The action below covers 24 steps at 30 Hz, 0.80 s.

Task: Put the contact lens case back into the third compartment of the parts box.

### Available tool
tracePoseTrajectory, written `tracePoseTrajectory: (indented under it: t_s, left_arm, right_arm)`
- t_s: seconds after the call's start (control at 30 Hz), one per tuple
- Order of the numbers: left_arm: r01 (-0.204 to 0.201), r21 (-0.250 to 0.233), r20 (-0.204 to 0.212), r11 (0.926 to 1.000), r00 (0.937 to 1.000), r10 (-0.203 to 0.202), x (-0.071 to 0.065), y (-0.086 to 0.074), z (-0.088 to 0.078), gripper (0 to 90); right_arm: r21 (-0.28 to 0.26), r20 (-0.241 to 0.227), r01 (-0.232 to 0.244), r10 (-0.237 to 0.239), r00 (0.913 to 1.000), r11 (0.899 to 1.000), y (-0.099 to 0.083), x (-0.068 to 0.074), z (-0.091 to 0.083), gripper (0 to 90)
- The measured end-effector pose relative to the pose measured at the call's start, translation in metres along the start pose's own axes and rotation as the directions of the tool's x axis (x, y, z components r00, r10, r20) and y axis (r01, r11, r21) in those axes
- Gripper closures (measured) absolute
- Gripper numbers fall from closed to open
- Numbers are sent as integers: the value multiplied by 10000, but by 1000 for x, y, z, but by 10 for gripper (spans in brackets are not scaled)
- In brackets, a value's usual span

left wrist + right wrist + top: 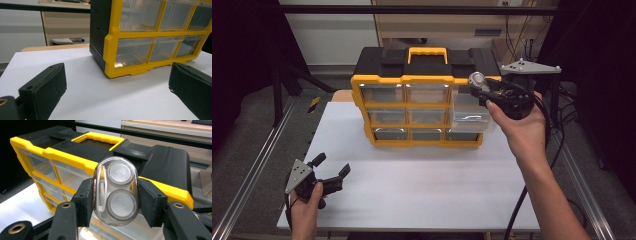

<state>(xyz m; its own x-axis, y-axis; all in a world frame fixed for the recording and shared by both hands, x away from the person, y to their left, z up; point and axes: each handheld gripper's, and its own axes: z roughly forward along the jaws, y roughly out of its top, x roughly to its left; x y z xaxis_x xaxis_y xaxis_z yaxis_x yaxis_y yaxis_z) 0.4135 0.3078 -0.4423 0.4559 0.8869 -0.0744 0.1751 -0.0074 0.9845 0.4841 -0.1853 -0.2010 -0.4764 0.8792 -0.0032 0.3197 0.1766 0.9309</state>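
Case [116,191]: clear glossy plastic. Pads [84,201]: matt black, foam-like. Organizer [422,80]: smooth yellow and black plastic with clear drawers [427,93]. Table [422,185]: matt white.

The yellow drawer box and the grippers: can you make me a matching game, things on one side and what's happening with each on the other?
Things:
1. clear oval case
2. left gripper
3. pulled-out drawer
4. yellow handle

States:
A. lies flat on top of the organizer
B. sticks out on the right side
C. jaws open, over bare table
D. pinched between the right gripper's jaws

Pairs: 1-D, 2-C, 3-B, 4-A
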Motion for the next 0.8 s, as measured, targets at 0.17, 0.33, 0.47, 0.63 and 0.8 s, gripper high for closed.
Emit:
tracePoseTrajectory:
  t_s: [0.17, 0.33, 0.47, 0.63, 0.8]
  left_arm:
    - [-5, 32, -4, 10000, 10000, 5, 0, 0, 0, 13]
    - [-7, 30, 1, 10000, 10000, 7, 0, 0, 0, 13]
    - [-11, 30, 5, 10000, 10000, 11, 0, 0, 0, 13]
    - [-11, 31, 2, 10000, 10000, 11, 0, 0, 0, 13]
    - [-10, 43, -2, 10000, 10000, 10, 0, 0, 0, 13]
  right_arm:
    - [128, -86, 20, -18, 10000, 9999, -2, 0, 3, 491]
    - [193, -121, -19, 22, 9999, 9998, -4, -1, 3, 491]
    - [233, -139, -25, 28, 9999, 9997, -5, -2, 3, 491]
    - [304, -163, 9, -4, 9999, 9995, -6, -1, 4, 491]
    - [322, -198, 32, -26, 9998, 9995, -7, 0, 2, 491]
